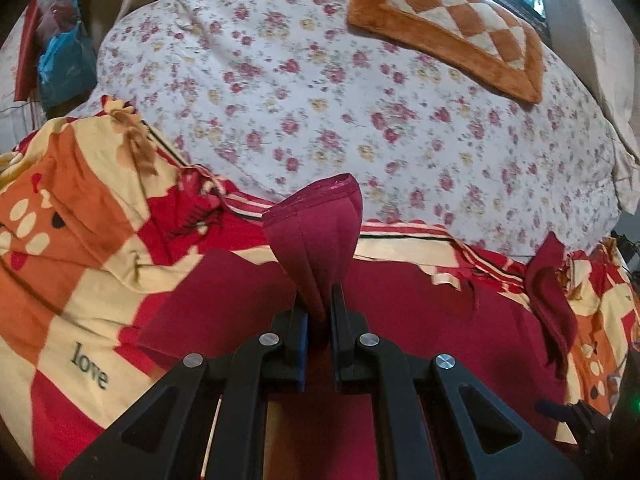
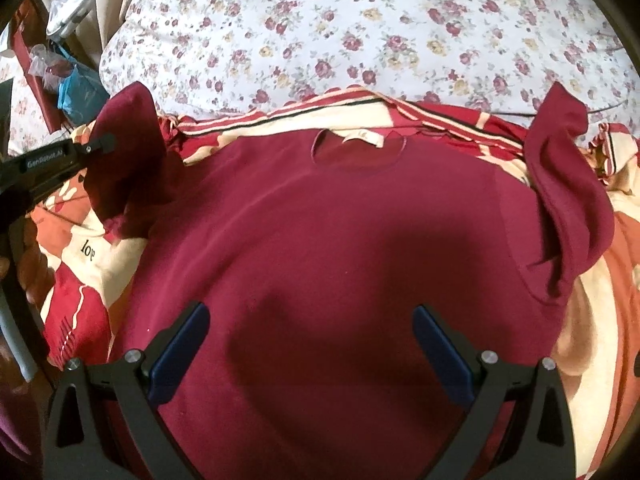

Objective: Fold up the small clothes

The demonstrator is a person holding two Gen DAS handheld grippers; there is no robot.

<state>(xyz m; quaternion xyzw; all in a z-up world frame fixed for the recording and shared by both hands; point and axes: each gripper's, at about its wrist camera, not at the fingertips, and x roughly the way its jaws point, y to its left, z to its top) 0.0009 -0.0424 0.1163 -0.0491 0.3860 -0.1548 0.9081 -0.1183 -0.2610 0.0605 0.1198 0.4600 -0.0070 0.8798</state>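
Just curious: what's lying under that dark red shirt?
The maroon shirt lies on a red, orange and cream patterned sheet, visible around its edges. Directly beneath, the shirt hides everything.

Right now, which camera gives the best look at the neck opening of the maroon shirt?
The right wrist view. The neck opening shows whole there, with its pale label, at the far edge of the maroon shirt. The left wrist view shows only the sleeve pinched in the left gripper; no neckline.

At lower centre, the left gripper (image 1: 319, 312) has its jaws clamped on a maroon sleeve (image 1: 316, 236). An orange checkered mat (image 1: 448, 20) lies upper right on the floral bed (image 1: 280, 80).
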